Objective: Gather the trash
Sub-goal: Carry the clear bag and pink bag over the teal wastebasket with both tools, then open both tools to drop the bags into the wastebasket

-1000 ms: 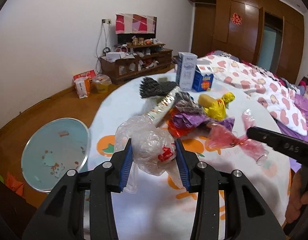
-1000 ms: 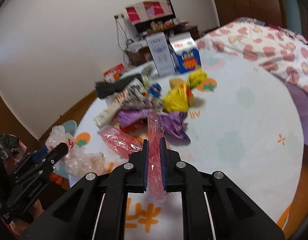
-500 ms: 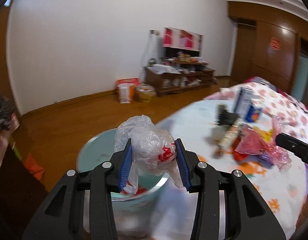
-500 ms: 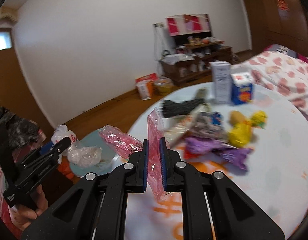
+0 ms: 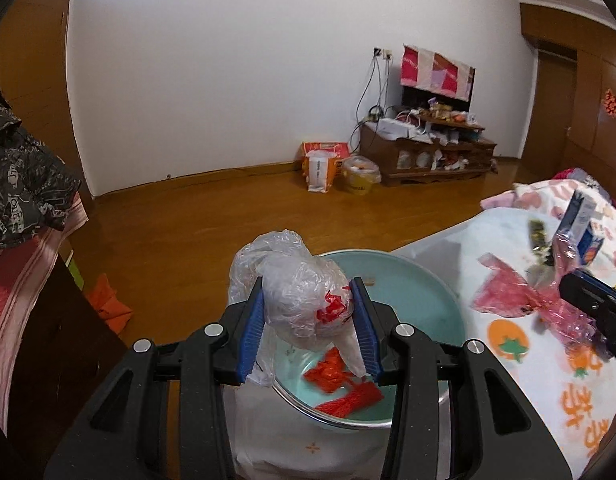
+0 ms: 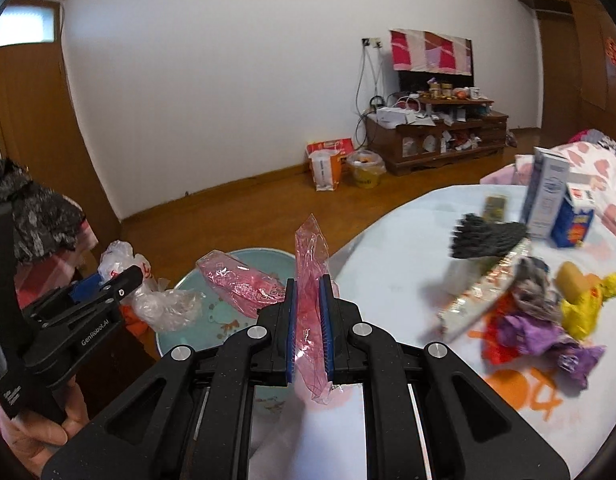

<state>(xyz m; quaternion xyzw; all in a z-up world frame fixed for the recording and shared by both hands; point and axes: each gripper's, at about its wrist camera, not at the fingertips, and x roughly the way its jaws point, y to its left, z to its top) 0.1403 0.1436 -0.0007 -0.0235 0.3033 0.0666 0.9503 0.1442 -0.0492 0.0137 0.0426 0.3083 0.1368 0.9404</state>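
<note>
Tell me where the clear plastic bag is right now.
The clear plastic bag is clamped in the left gripper, held above the teal basin on the floor beside the table.

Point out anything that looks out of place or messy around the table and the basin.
Crumpled wrappers lie heaped on the round table, not yet collected. Beside the table, the teal basin already holds red scraps. Nothing looks spilled or broken.
</note>
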